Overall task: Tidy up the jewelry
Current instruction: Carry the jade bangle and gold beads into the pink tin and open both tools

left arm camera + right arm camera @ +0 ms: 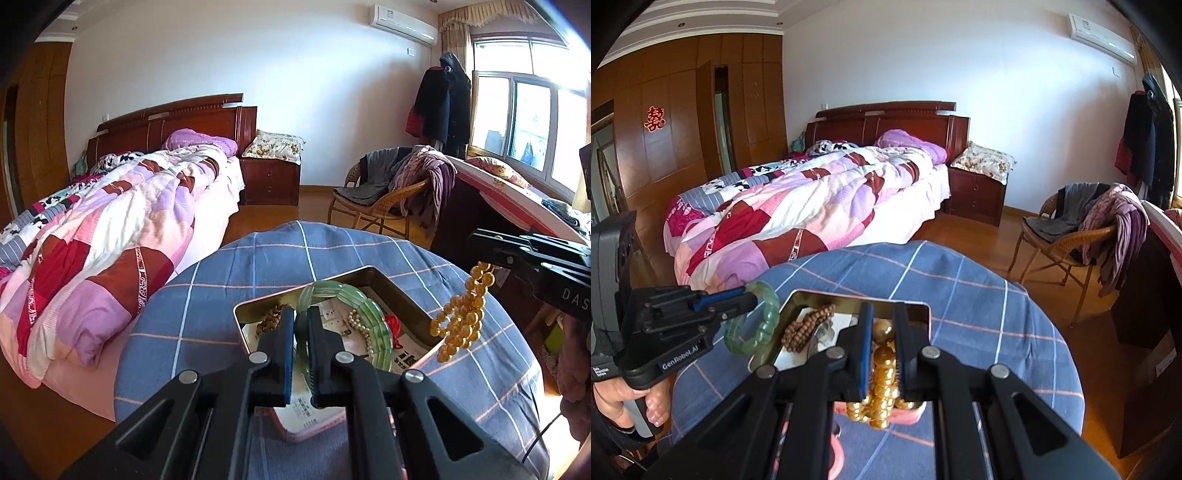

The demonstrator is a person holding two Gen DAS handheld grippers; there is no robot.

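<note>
My left gripper (301,314) is shut on a green jade bangle (354,306) and holds it above an open metal tin (402,291); it also shows in the right wrist view (748,297) with the bangle (768,321). My right gripper (882,314) is shut on a string of amber beads (882,373) above the tin (916,306). In the left wrist view it (480,243) holds the amber beads (461,314) hanging over the tin's right side. Brown wooden beads (805,325) and a pearl strand (364,328) lie in the tin.
The tin stands on a round table with a blue checked cloth (258,266). A bed with a patchwork quilt (110,221) is at the left. A wicker chair with clothes (391,192) and a dark desk (472,206) stand at the right.
</note>
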